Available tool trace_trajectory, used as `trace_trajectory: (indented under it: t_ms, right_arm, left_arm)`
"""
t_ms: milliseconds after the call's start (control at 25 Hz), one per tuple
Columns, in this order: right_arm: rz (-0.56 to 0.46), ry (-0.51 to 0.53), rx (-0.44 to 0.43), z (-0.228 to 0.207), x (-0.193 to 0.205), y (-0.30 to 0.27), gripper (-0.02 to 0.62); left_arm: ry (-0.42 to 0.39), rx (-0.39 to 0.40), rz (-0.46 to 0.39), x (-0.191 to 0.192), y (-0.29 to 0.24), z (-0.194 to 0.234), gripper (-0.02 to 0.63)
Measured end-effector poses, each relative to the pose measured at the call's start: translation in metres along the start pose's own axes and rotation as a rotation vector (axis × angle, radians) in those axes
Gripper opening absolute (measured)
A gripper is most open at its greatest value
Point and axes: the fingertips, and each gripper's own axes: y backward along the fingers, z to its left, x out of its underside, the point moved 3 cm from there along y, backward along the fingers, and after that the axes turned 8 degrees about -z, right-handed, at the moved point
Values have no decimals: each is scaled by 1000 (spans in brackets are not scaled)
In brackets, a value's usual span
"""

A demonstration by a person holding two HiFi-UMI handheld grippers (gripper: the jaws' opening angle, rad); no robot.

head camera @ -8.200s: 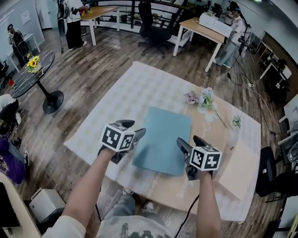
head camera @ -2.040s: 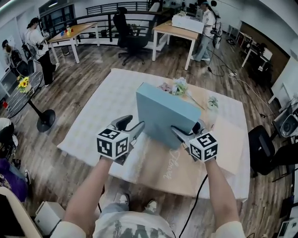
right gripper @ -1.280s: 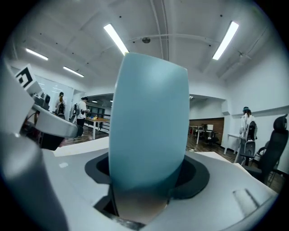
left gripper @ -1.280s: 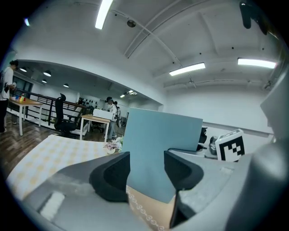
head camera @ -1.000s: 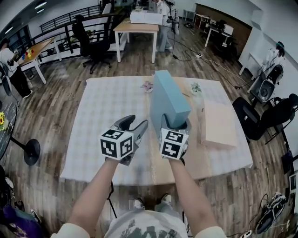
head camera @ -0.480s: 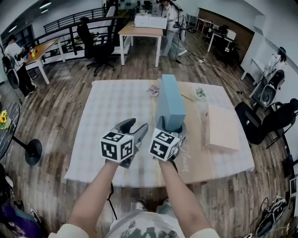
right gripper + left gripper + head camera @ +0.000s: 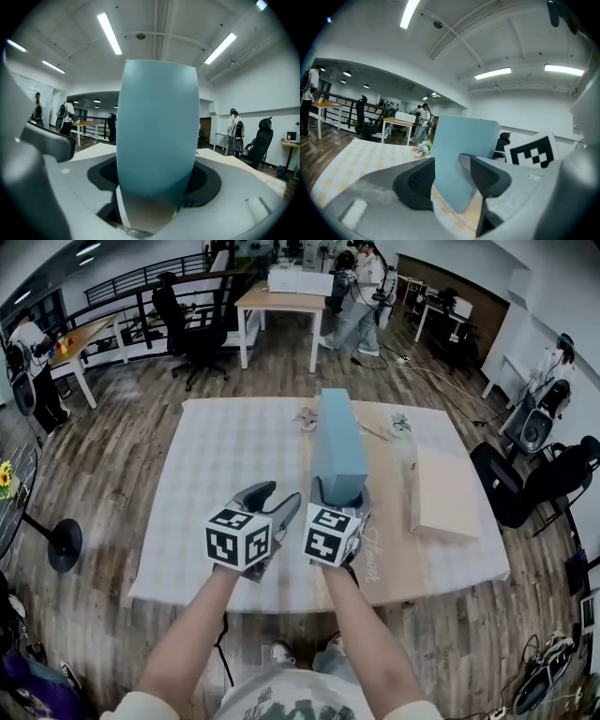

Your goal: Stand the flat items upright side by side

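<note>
Head view: blue box [image 7: 337,451] stands upright on its edge on the cloth-covered table [image 7: 225,474]. A tan board [image 7: 441,493] lies flat to its right, well apart; neither gripper view shows this board.

Right gripper view: the narrow near edge of the blue box [image 7: 157,126] fills the gap. Right gripper [image 7: 157,187] [image 7: 336,495] is clamped on it, one pad on each broad face.

Left gripper view: broad face of the blue box [image 7: 461,154] is visible past the jaw tips. Left gripper [image 7: 451,180] [image 7: 274,498] is spread wide and grips nothing, just left of the box.
</note>
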Motion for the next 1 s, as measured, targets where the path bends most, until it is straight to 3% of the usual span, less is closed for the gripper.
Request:
trace_trajectory:
  t_ms: [520, 1000]
  right_arm:
    - [9, -5, -148, -7, 1, 30, 359]
    - [16, -91, -275, -69, 6, 88, 364]
  left_arm:
    - [17, -17, -18, 4, 3, -23, 233]
    - [-37, -105, -10, 18, 8, -86, 233]
